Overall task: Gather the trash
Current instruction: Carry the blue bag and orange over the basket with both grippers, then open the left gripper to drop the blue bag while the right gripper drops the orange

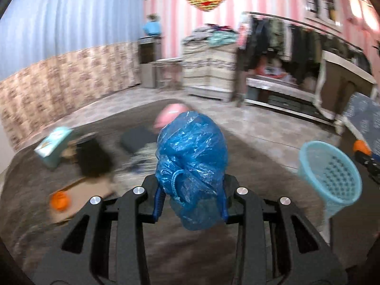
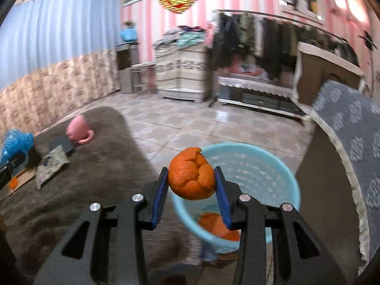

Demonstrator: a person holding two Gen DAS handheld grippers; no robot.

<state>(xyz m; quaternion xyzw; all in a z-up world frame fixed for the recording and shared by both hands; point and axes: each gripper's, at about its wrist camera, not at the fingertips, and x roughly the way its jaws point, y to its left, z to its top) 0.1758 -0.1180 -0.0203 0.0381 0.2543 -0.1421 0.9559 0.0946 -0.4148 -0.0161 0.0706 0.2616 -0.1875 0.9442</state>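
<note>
My left gripper (image 1: 190, 185) is shut on a crumpled blue plastic bag (image 1: 190, 163), held above the brown blanket (image 1: 190, 249). The bag also shows at the far left of the right wrist view (image 2: 15, 142). My right gripper (image 2: 192, 185) is shut on an orange peel (image 2: 191, 174), held over the light blue mesh basket (image 2: 261, 166), which has another orange peel (image 2: 218, 228) inside. The basket shows at the right of the left wrist view (image 1: 332, 178). An orange peel piece (image 1: 60, 200) lies on cardboard (image 1: 90, 190).
On the blanket lie a pink mug (image 2: 79, 130), a dark flat pad (image 1: 137, 140), a printed wrapper (image 2: 49, 166), a teal box (image 1: 53, 147) and a black object (image 1: 92, 159). A grey patterned cushion edge (image 2: 351, 142) stands right of the basket. Tiled floor (image 2: 190, 121) and furniture lie beyond.
</note>
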